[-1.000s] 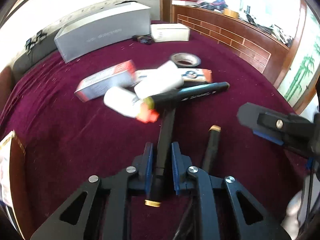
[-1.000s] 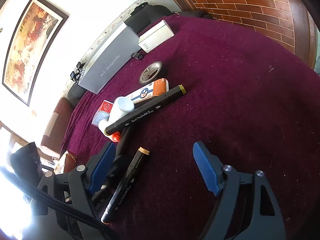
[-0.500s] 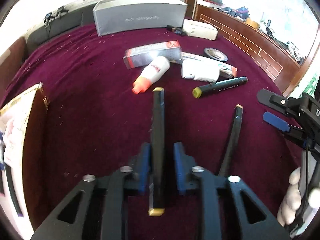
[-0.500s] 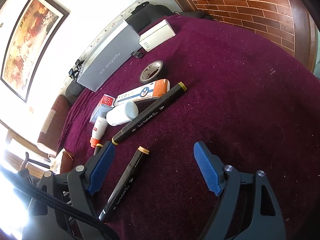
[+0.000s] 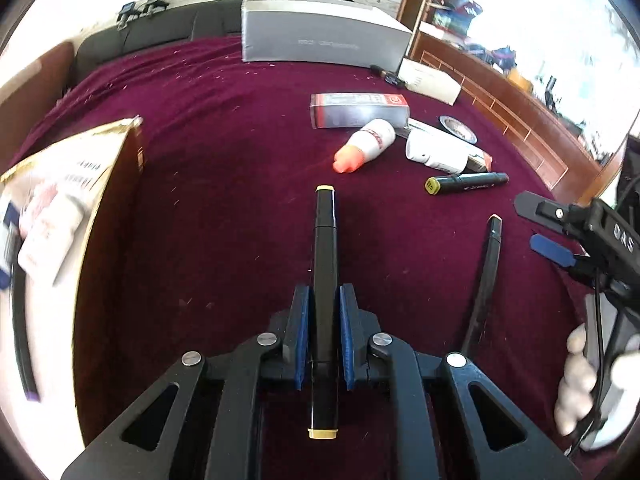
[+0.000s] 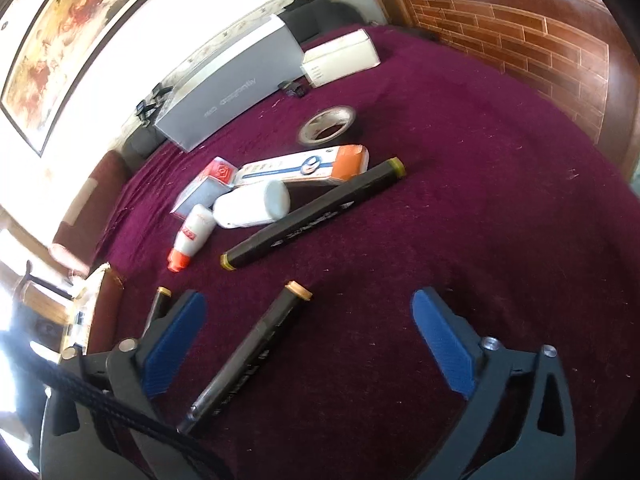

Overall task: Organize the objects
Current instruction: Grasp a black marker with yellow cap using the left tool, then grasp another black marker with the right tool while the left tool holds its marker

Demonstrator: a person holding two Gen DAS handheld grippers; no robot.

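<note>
My left gripper [image 5: 323,300] is shut on a black marker with cream ends [image 5: 325,264] and holds it above the maroon cloth [image 5: 224,168]. Its tip shows in the right wrist view [image 6: 162,294]. My right gripper [image 6: 308,312] is open and empty, also seen at the right edge of the left wrist view [image 5: 544,228]. A second black marker [image 6: 256,348] lies on the cloth between its fingers; it also shows in the left wrist view [image 5: 486,276]. A third marker with olive ends [image 6: 316,216] [image 5: 466,182] lies further off.
An open brown box [image 5: 100,216] with items inside stands at left. A glue bottle with orange cap [image 5: 364,146], white bottle [image 5: 434,152], red-grey carton [image 5: 360,110], orange-white carton [image 6: 304,166], tape roll [image 6: 326,126], long grey box [image 5: 320,36] and white box [image 6: 340,58] lie beyond.
My left gripper has lifted the marker and swung left, away from the pile toward the brown box. The right gripper stayed open and moved slightly nearer the second marker.
</note>
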